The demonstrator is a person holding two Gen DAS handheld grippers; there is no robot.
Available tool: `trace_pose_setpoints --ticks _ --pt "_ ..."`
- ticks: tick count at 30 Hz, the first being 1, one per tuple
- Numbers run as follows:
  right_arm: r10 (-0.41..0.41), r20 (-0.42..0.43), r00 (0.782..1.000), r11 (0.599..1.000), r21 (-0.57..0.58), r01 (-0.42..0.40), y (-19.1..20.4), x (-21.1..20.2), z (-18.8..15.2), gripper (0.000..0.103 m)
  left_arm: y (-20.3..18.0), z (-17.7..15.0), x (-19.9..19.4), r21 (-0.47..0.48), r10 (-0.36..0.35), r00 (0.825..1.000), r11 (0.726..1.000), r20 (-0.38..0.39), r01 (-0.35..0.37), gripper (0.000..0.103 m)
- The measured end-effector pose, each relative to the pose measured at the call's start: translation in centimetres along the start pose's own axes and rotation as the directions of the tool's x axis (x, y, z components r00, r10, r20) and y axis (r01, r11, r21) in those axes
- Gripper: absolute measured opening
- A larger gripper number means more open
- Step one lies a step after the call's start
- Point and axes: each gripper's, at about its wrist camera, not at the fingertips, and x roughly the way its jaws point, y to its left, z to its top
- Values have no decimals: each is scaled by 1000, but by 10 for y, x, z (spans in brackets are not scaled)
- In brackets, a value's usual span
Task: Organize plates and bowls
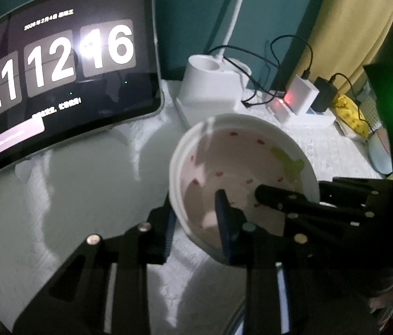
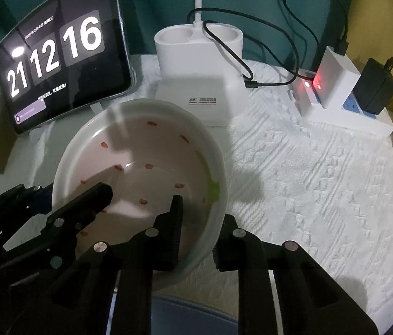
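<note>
The white ceramic bowl with small red specks (image 2: 140, 173) sits tilted on the white textured cloth (image 2: 322, 195), both the left gripper (image 1: 196, 220) and right gripper (image 2: 199, 223) pinching opposite rim walls (thin, slick edges), so uneven lifting could slip it toward the propped tablet clock (image 2: 57, 67).

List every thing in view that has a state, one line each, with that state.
bowl: upright, empty, rim straddled by both tongs.
left tongs: shut on the bowl's rim.
right tongs: shut on the bowl's rim.
tablet: on, propped up, showing a clock.
power strip: red light lit, adapters plugged in.
loose black cable: its end lies unplugged on the cloth.
</note>
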Motion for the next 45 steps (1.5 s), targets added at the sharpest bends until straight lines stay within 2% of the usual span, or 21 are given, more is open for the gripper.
trace_pose_setpoints --ticks 34,45 --pt "-32 93 995 999 3 32 -5 -64 -6 19 -21 -9 -50 52 -46 994 998 101 41 28" --pt "-39 131 991 999 10 38 -10 -97 -24 19 -41 -20 -75 73 -63 990 996 127 54 28"
